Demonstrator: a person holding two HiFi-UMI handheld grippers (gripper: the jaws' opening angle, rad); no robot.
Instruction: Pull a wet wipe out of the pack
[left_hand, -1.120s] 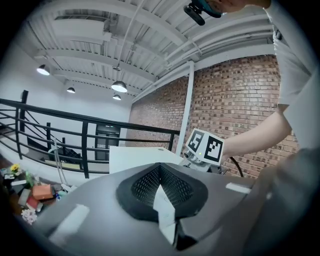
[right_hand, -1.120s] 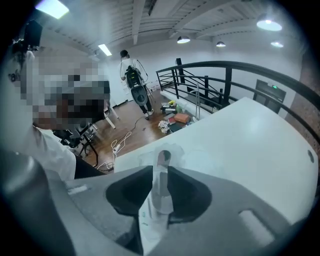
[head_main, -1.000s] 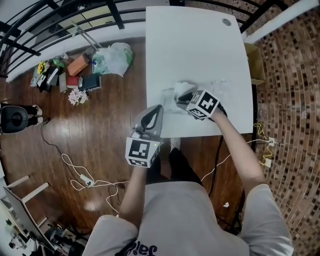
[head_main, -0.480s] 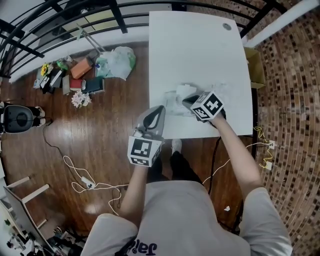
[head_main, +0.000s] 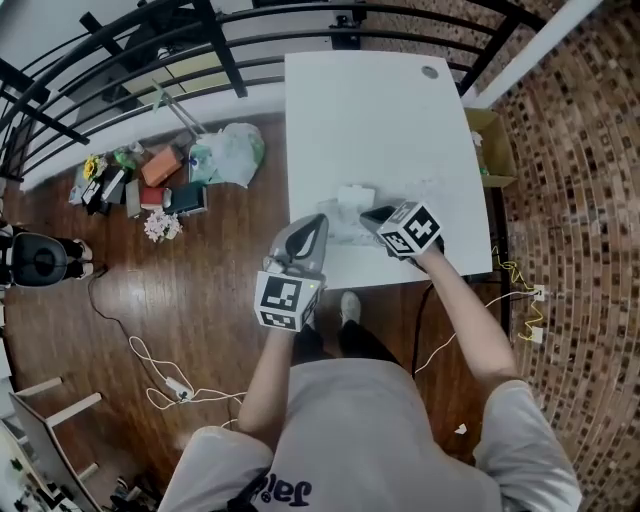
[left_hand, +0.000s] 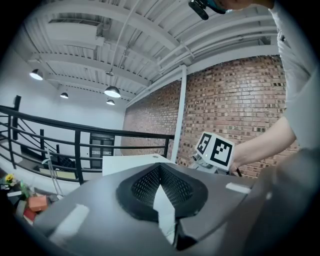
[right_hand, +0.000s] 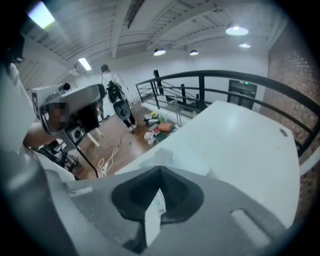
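Head view, left gripper (head_main: 321, 217) clenched beside table (head_main: 400, 100) edge, right gripper (head_main: 368, 212) clenched, arm stretched to wipe pack (head_main: 352, 197)

White table (head_main: 400, 110) with a crumpled wipes pack (head_main: 343, 228) near the front edge, and the right gripper (head_main: 368, 213) has its tip right at the white wipe (head_main: 354, 194) at the pack's far end. The left gripper (head_main: 318, 220) hangs just off the table's left edge, over the wood floor (head_main: 200, 280). There's a pile of bags and books (head_main: 170, 160) further left.

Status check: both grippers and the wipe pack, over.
Left gripper shut, empty, held clear of the pack. Right gripper shut, tip at the wet wipe pack. White wipe showing at pack; grip unconfirmed. Nothing in the way.
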